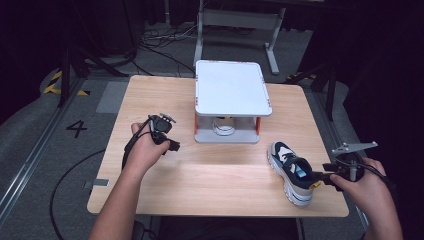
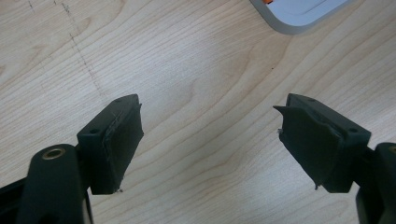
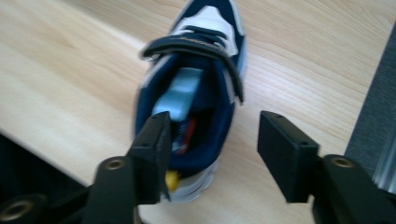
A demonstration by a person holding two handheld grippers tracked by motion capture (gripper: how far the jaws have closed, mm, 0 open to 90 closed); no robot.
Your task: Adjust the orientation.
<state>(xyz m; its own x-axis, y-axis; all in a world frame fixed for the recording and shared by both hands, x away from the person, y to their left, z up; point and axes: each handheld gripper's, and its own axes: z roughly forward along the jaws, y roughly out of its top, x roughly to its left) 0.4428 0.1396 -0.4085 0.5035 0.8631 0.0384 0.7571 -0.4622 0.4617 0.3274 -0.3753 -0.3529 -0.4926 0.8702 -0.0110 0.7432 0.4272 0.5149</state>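
The shoe (image 1: 291,172) lies on the bench (image 1: 210,185) near its front right corner, sole down, toe pointing away from the person and slightly left, heel toward the front edge. It is navy and white with a strap across the top, a light blue insole and a small yellow tab at the heel.

The right gripper (image 1: 325,179) sits just behind the heel, held in the person's right hand (image 1: 362,182). In the right gripper view (image 3: 210,140) its jaws stand apart; one jaw is in front of the heel's edge, the other is over bare wood beside the shoe, and neither pad presses on it.

Well to the left, the left gripper (image 1: 172,145) hovers over bare bench in the left hand (image 1: 145,150), jaws wide apart with nothing between them (image 2: 210,140).

Behind, at the middle of the bench, stands a white stand (image 1: 232,90) with a flat top and orange posts.
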